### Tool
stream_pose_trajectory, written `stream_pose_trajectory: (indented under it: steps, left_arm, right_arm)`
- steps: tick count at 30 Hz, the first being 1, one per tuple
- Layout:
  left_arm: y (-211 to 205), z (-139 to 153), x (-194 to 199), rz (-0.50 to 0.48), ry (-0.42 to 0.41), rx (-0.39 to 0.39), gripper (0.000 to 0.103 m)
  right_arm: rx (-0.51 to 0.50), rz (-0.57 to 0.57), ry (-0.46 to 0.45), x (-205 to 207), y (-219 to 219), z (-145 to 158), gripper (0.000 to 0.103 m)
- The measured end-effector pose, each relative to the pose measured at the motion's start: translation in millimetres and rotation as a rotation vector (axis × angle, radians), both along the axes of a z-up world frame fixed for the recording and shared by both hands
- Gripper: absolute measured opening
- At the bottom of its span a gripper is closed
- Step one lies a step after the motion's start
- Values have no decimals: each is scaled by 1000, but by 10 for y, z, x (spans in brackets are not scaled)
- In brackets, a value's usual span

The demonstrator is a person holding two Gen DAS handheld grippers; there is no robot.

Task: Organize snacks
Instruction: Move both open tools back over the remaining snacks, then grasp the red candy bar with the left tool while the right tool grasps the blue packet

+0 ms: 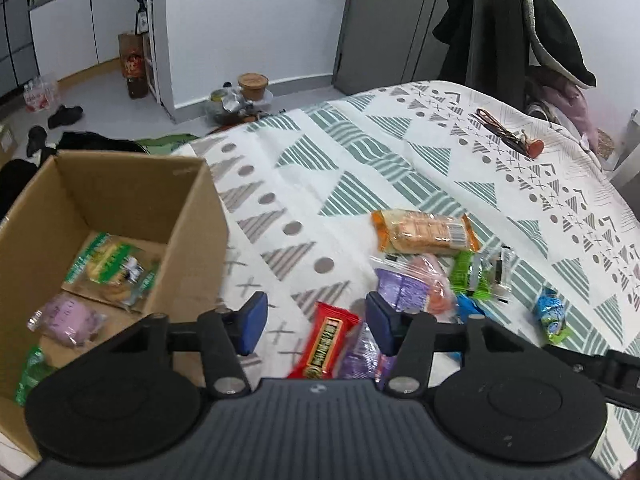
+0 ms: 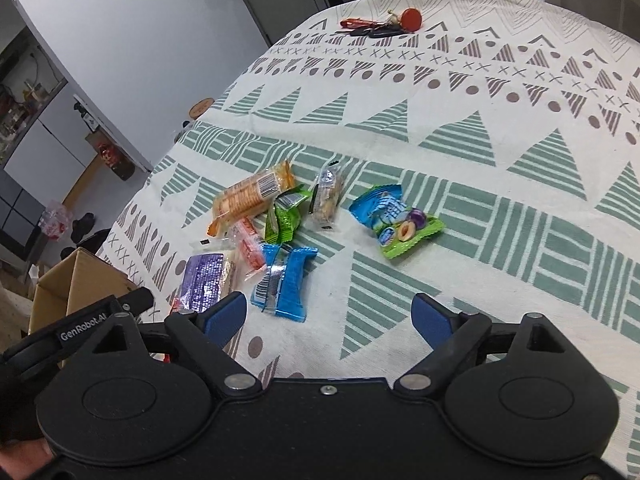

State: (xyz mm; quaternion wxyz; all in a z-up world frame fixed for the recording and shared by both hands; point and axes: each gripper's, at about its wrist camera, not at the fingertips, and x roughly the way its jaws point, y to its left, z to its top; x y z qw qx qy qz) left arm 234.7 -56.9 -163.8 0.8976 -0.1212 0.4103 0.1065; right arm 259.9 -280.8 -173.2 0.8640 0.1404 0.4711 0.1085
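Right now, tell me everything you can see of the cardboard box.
The cardboard box is plain brown corrugated board, open at the top, its flaps not in view. It sits at the left edge of the patterned cloth, beside the open left hand-held gripper. Inside lie a green-and-yellow snack packet and a pale purple packet, and another green packet shows at its near edge. The right wrist view shows only one corner of it.

matt cardboard box [image 1: 192, 216], glossy plastic wrappers [image 2: 286, 284]
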Motion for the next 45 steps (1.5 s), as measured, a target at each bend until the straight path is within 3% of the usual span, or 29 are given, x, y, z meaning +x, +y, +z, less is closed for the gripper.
stream_pose_trajectory:
  steps: [5, 16, 21, 23, 33, 35, 38, 39, 45]
  left_arm:
    - [40, -198, 81, 17, 60, -41, 40]
    - [42, -444, 147, -6, 139, -73, 42]
    - [42, -468, 136, -11, 126, -77, 37]
    - [50, -461, 131, -11, 125, -70, 20]
    - [107, -290, 50, 1, 75, -74, 19]
    - [115, -224, 29, 4, 63, -71, 19]
    - [130, -120, -4, 6, 49, -67, 19]
    - [133, -91, -12, 7, 46, -65, 19]
    - [119, 103, -102, 18, 18, -51, 19]
  right_arm:
    - [5, 20, 2, 58, 88, -45, 87]
    - [-3, 48, 22, 157, 246, -156, 87]
    - [-11, 53, 17, 229, 337, -198, 87]
    - [-17, 54, 13, 252, 378, -211, 87]
    - [-32, 51, -9, 356, 528, -265, 85]
    - [-40, 53, 1, 381, 551, -297, 80]
    - [-63, 67, 9, 394, 585, -340, 58]
    - [-73, 74, 7, 381, 591, -337, 38]
    - [-23, 83, -13, 294, 533, -229, 31]
